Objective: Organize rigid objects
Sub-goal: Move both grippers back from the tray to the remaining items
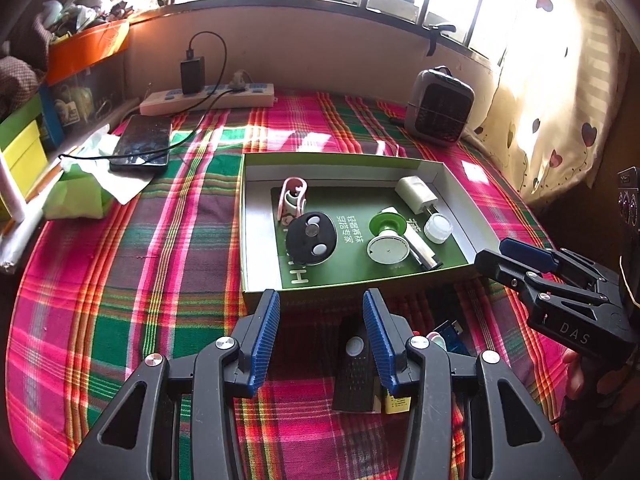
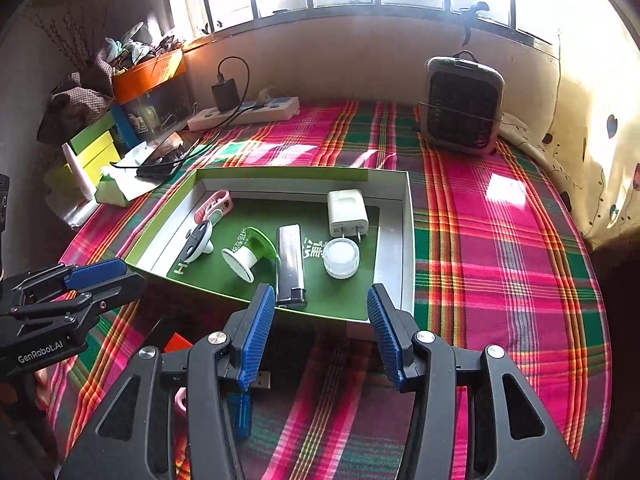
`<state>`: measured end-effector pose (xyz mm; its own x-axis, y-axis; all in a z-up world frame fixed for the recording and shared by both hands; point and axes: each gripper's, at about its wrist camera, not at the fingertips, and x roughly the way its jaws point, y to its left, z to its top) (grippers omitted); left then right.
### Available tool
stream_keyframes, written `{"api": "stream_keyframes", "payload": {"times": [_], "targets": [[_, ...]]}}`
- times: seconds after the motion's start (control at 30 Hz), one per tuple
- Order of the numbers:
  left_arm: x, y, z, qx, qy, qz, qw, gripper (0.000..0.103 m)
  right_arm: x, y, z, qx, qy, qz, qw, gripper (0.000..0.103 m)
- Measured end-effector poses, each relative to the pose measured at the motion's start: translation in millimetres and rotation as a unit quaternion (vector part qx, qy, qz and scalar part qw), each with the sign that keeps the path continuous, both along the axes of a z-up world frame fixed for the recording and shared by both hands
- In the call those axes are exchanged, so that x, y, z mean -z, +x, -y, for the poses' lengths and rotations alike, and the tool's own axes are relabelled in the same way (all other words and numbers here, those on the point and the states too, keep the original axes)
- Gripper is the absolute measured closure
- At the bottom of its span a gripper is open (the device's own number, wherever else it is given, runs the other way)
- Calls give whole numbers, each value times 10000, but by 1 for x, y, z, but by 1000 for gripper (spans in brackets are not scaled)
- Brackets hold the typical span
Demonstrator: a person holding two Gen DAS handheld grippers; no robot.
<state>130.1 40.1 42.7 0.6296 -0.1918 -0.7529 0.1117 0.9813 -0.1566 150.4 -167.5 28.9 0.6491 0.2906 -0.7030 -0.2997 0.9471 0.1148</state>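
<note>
Both tools hang spread wide and empty over the plaid tabletop [image 2: 500, 240], just short of the box [image 1: 256, 240]. Inside the box lie a pink clip [image 1: 293, 200], a black disc [image 1: 312, 240], a green-and-white spool [image 1: 386, 240], a lighter [image 2: 290, 264], a white charger [image 2: 347, 212] and a small clear jar [image 2: 341, 258].

What is left to sort sits on the cloth in front of the box. A black remote [image 1: 356, 372] lies directly beneath the left tool [image 1: 322, 336], tucked against the inner side of its right finger [image 1: 380, 344], with its long axis running along the fingers toward the box. A blue stick [image 2: 242, 416] and a bit of something pink [image 2: 181, 400] lie beside the right tool's [image 2: 322, 332] left finger, off to that side, not between the pads.

My judgement: the remote is the likely next pick, and the left tool is nearer. It would need a small shift to its right to center the remote, then closing across the short width.
</note>
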Motion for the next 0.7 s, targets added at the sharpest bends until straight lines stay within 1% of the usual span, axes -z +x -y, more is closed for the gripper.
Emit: {"api": "stream_keyframes", "payload": {"times": [0.2, 0.43, 0.7], "targets": [[2, -11, -9, -49, -192, 4, 9998, 60, 6, -19, 2, -42, 155, -98, 9998, 53], [10, -16, -15, -82, -255, -81, 9996, 60, 20, -37, -2, -118, 191, -290, 9993, 53], [15, -18, -20, -59, -351, -134, 9993, 60, 27, -47, -9, -187, 193, -412, 9988, 53]]}}
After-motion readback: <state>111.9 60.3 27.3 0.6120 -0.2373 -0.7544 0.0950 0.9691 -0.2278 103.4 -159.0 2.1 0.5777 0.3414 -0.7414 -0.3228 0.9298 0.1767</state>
